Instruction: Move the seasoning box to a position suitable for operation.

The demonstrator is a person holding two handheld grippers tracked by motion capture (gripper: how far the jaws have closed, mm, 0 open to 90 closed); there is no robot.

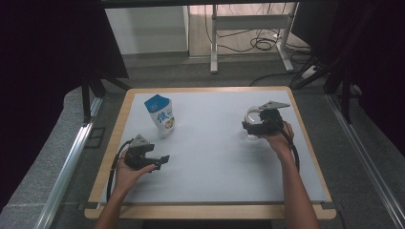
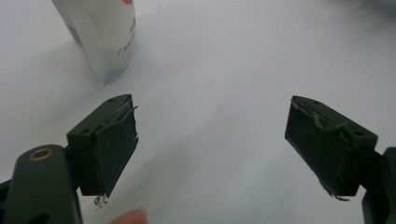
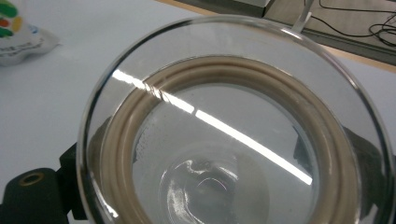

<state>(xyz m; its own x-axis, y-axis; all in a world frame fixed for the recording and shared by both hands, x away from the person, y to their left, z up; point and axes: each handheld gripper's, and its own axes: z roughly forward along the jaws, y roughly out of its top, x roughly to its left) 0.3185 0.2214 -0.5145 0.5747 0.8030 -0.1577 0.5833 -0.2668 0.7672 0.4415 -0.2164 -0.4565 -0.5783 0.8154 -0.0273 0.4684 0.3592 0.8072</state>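
A round glass lid [image 3: 233,121] with a beige seal ring sits close to the camera in the right gripper view. The black jaws of my right gripper [image 3: 224,177] press on its rim from both sides. In the high view the right gripper [image 1: 253,125] holds this lid [image 1: 250,115] above the right half of the table. My left gripper [image 2: 210,144] stands open, with bare white tabletop between its pads [image 2: 114,149]. It rests at the table's front left [image 1: 160,160]. A white and blue pouch [image 1: 160,117] stands upright beyond it [image 2: 102,37].
The table [image 1: 215,191] has a white top with a wooden edge. Black curtains hang at both sides. A desk frame [image 1: 248,28] with cables on the floor stands behind the table.
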